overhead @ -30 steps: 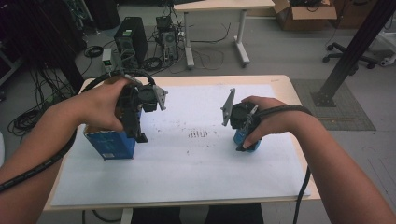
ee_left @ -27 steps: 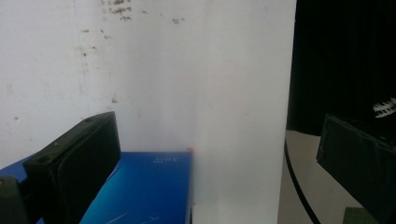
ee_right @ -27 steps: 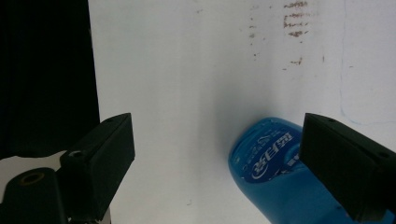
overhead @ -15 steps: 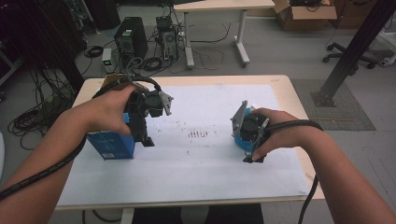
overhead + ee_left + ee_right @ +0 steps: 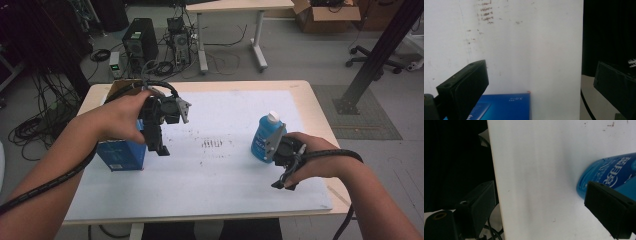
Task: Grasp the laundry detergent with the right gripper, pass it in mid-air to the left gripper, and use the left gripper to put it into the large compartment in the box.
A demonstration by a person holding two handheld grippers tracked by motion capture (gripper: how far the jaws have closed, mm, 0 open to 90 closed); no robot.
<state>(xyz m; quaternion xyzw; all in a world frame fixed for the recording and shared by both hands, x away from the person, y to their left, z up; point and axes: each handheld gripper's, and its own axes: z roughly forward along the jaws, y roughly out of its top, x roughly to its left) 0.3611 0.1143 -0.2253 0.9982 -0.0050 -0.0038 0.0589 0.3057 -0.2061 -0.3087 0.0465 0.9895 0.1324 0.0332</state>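
A blue bottle (image 5: 263,141) with a white cap stands upright on the white mat (image 5: 220,170), right of the middle. My right gripper (image 5: 283,183) is just near-right of it, jaws pointing at the table's near edge. In the right gripper view the right gripper (image 5: 541,195) is open over bare mat, and the bottle (image 5: 610,173) lies beyond the right jaw. A blue box (image 5: 121,155) stands at the left. My left gripper (image 5: 159,147) points down beside the box's right side. Open in its own view, the left gripper (image 5: 541,77) has the box (image 5: 506,107) low by its left jaw, untouched.
Dark smudges (image 5: 212,144) mark the mat's middle. A brown cardboard piece (image 5: 121,87) shows at the back left, behind my left hand. The table's right edge (image 5: 327,150) runs close to my right hand. Computer towers (image 5: 139,44) and cables sit on the floor beyond.
My right hand has drawn back toward the near edge and lower, uncovering the bottle, which now stands free. The left hand and the box have stayed put.
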